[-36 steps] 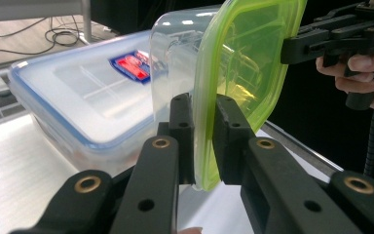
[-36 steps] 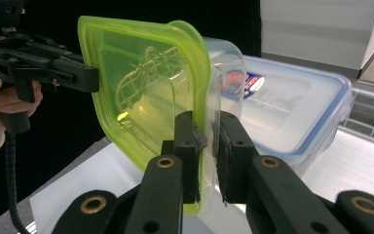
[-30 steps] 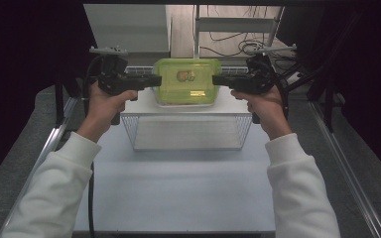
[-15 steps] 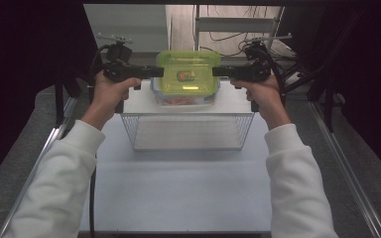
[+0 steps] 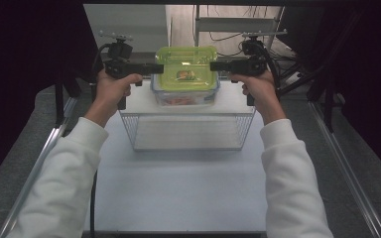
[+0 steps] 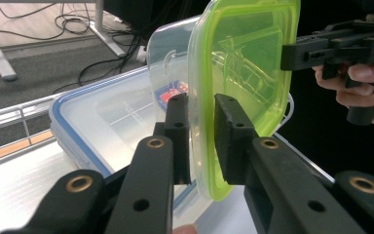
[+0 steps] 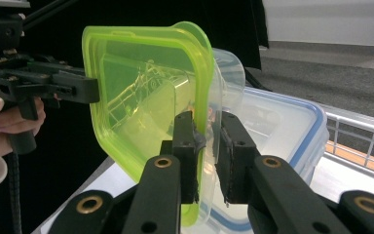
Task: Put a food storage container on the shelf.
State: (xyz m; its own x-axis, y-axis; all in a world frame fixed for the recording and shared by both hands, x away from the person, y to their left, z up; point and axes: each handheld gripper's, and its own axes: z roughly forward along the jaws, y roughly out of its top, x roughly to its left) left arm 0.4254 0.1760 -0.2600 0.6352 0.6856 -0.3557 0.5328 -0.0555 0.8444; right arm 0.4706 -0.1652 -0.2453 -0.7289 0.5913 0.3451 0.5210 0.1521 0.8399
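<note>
Green-lidded container [image 5: 186, 74] now sits farther toward the back of the surface [image 5: 178, 198] than it did a second ago: then it hung above the far rim of the wire basket [image 5: 186, 130], and now it is beyond the basket, resting on or just above a larger clear box with a blue-edged lid [image 6: 102, 117]; whether it touches that box cannot be told. The left tool [image 5: 146, 68] and the right tool [image 5: 217, 65] are at its two sides, each with the container's rim between its jaws. In the left gripper view the left tool's jaws straddle the lime lid's edge with a visible gap at one pad, and the jaws have just been opening a little; in the right gripper view the right tool [image 7: 207, 146] likewise straddles the rim, its jaws a touch wider than before, and whether the pads press cannot be told for sure. That reads as the carry being finished and the set-down and release beginning. The green-lidded container holds something orange-red, seen through its clear wall and lid, too blurred to name. The wire basket looks empty. The blue-edged box is closed under its lid, and its contents cannot be made out.
</note>
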